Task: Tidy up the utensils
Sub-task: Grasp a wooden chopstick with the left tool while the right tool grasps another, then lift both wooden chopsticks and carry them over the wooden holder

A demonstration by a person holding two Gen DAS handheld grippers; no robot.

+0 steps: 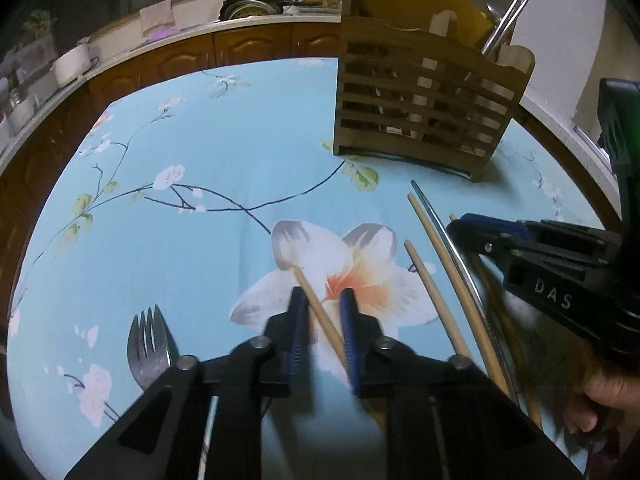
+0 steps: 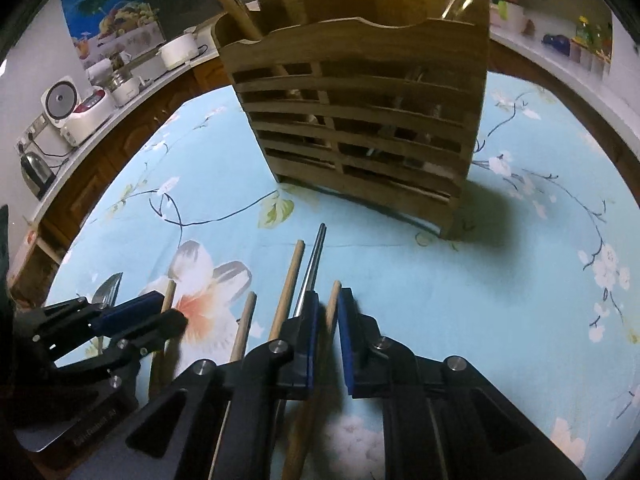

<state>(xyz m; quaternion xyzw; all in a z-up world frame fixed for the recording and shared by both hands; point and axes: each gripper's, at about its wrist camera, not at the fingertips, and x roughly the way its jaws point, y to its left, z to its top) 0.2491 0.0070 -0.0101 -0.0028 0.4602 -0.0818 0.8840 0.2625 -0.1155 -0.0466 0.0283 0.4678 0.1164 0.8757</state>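
My left gripper [image 1: 323, 300] sits low over the tabletop [image 1: 208, 184], its jaws spread apart with a wooden chopstick [image 1: 320, 308] lying slantwise between them; I see gaps on both sides of the stick, so nothing is clamped. At about 8 o'clock from that gripper a metal fork [image 1: 149, 344] lies on the flowered cloth, tines pointing away from me. Toward 2 o'clock more wooden chopsticks [image 1: 436, 280] and one metal chopstick [image 1: 444, 232] lie side by side.

My right gripper [image 2: 329, 312] straddles another wooden stick [image 2: 331, 312] at the right end of that row. The jaws are parted only narrowly and the stick fills most of the gap; whether the pads actually press it I cannot tell. Just left of it lie the metal chopstick and two more wooden ones.

The slatted wooden utensil holder [image 2: 360, 120] stands upright at 12 o'clock from the right gripper, well beyond the chopstick tips, with handles sticking up out of its compartments. In the left view it stands at 1 o'clock.
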